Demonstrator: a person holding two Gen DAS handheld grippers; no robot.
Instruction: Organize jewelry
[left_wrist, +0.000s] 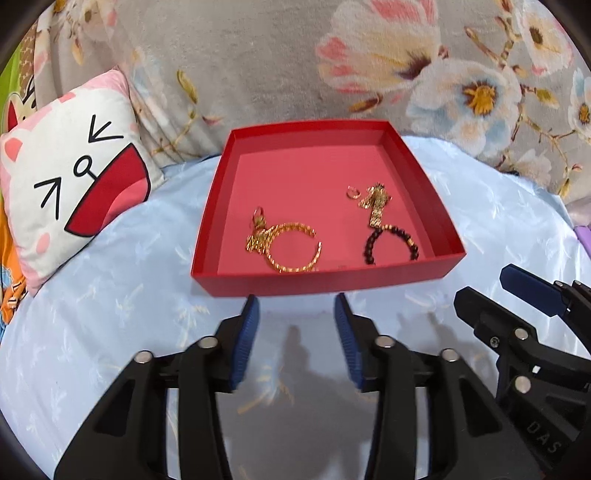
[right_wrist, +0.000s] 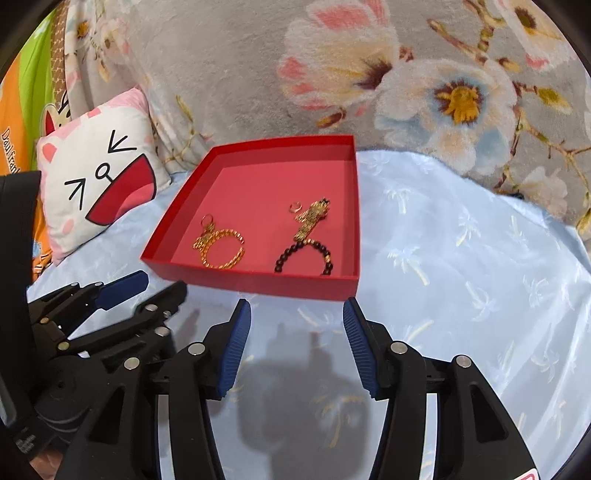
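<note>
Left wrist view, tray: shallow square red cardboard tray (left_wrist: 406, 280) sits centre frame on a pale blue patterned bedsheet (left_wrist: 110, 295).
Left wrist view, jewelry: gold open bangle with a chain tangle and a ring (left_wrist: 286, 242) lies at the tray's lower left; dark beaded bracelet (left_wrist: 391, 242) at lower right, touching a gold link chain (left_wrist: 376, 205), with a small gold ring (left_wrist: 351, 192) just beside that chain.
Left wrist view, left gripper (left_wrist: 297, 306): lower centre, blue-padded jaws set wide apart, holding nothing, tips just short of the tray's near wall.
Left wrist view, right gripper (left_wrist: 495, 291): enters at lower right; its gap cannot be judged here.
Left wrist view, writing: letters "D A S" on the right gripper's body at lower right.
Left wrist view, surroundings: white cartoon-face cushion with a red mouth (left_wrist: 74, 192) at left; grey floral plush blanket (left_wrist: 258, 55) across the top.
Right wrist view, tray: the same tray (right_wrist: 258, 286) sits left of centre.
Right wrist view, right gripper (right_wrist: 297, 308): lower centre, jaws wide, empty, near the tray's front wall.
Right wrist view, left gripper (right_wrist: 159, 286): lower left, jaws parted.
Right wrist view, writing: partial text "Deal fra" on an orange printed cloth (right_wrist: 14, 122) at the left edge; a small label at lower left is illegible.
</note>
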